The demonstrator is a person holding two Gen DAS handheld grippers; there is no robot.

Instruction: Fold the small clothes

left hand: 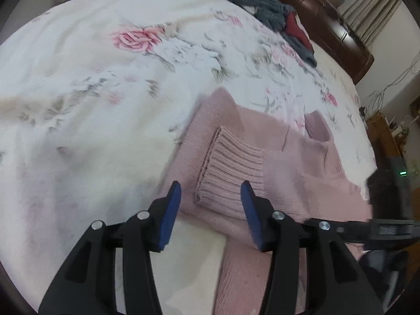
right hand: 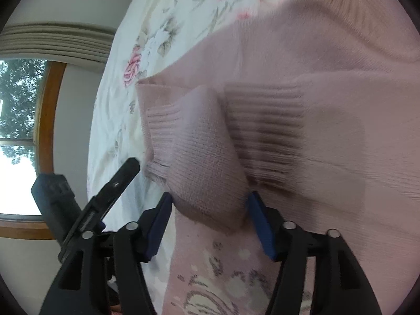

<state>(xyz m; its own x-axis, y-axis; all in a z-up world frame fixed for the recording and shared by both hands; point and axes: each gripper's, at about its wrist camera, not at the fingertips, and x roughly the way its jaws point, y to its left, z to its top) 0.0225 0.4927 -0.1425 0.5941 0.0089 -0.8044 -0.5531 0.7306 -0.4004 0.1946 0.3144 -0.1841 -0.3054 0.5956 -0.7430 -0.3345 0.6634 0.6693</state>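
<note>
Left gripper (left hand: 211,193): poised low over the bed, pointing forward across the pink sweater (left hand: 262,157); blue pads (left hand: 168,220) spread wide, nothing between them, released. Tips hang just short of the ribbed cuff (left hand: 231,181) of a sleeve laid across the sweater body.

Right gripper (right hand: 210,204): angled down onto the same pink sweater (right hand: 328,131); a bunched fold of sleeve (right hand: 207,162) bulges up between the blue pads (right hand: 262,225). Pads stand fairly wide and touch the knit at both sides; true clamping or mere resting cannot be told. Ribbed cuffs visible on either side of the fold.

Pink sweater: flat on the floral bedspread (left hand: 105,78), near the bed's close edge, sleeves drawn inward over the body; pale patterned print (right hand: 210,288) at its lower part in the right wrist view.

Surroundings: heap of grey and dark red clothes (left hand: 275,18) well apart, at the far side of the bed by the dark wooden headboard (left hand: 328,18). Curtains (left hand: 372,8) beyond. Cables on the wall and a wooden stand (left hand: 386,136) at right. Window with wooden frame (right hand: 44,120) in the right wrist view, with the body of the other gripper (right hand: 105,197) crossing in front of it.
</note>
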